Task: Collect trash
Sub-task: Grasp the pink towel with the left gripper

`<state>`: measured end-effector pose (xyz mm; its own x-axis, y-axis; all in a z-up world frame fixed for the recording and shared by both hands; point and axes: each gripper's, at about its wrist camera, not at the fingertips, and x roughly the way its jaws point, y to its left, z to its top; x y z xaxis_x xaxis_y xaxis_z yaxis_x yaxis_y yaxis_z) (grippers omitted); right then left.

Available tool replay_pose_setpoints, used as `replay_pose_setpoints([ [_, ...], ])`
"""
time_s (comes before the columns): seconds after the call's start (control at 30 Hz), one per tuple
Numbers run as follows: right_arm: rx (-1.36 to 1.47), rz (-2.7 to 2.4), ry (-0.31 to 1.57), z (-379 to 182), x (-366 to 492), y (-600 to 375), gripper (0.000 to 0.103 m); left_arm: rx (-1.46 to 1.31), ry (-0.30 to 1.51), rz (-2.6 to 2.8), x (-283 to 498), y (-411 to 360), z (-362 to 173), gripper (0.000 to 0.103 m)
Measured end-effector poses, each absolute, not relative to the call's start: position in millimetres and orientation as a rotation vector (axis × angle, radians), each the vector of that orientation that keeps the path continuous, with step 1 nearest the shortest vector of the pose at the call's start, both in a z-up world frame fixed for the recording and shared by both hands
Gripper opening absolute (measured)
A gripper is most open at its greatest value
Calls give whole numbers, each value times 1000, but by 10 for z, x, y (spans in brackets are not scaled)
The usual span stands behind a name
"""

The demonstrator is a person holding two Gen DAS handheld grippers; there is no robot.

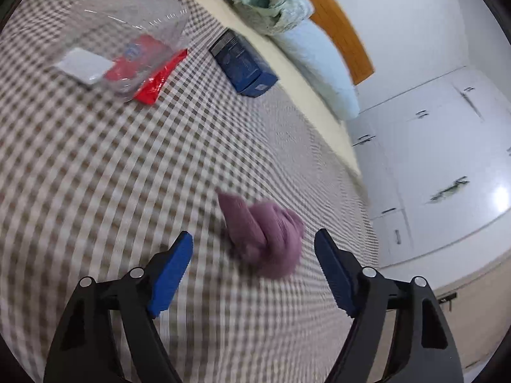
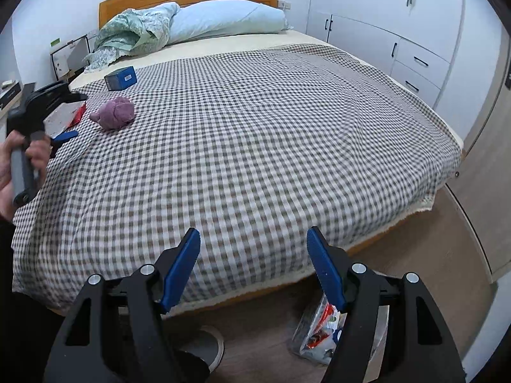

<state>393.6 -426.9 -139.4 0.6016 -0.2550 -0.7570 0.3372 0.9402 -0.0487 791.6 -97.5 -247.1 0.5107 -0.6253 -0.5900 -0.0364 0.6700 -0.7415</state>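
A bed [image 2: 255, 134] with a wooden headboard carries a brown-and-white checked cover [image 1: 105, 175]; a pale blue pillow [image 2: 223, 19] and a bunched green blanket [image 2: 134, 32] lie at its head edge. On the cover near the left edge sit a blue box [image 1: 244, 63], a balled purple cloth [image 1: 265, 239], a red wrapper [image 1: 156, 79] and a clear plastic container [image 1: 127, 41] with a white card-like piece [image 1: 84, 68] by it. On the wooden floor [image 2: 255, 319] below the foot edge lies a clear bag of trash [image 2: 316, 335]
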Motion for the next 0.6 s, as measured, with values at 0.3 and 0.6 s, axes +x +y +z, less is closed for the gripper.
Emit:
replay_pose_setpoints([
  [0.3,43,-258,829,-1258,4736,-3912,67,-780,974,-489,8035,-981,-2523,4],
  [0.6,353,290,839,-1298,6684,-3033,57,-750,623,-278,7557,1002,-1606,3],
])
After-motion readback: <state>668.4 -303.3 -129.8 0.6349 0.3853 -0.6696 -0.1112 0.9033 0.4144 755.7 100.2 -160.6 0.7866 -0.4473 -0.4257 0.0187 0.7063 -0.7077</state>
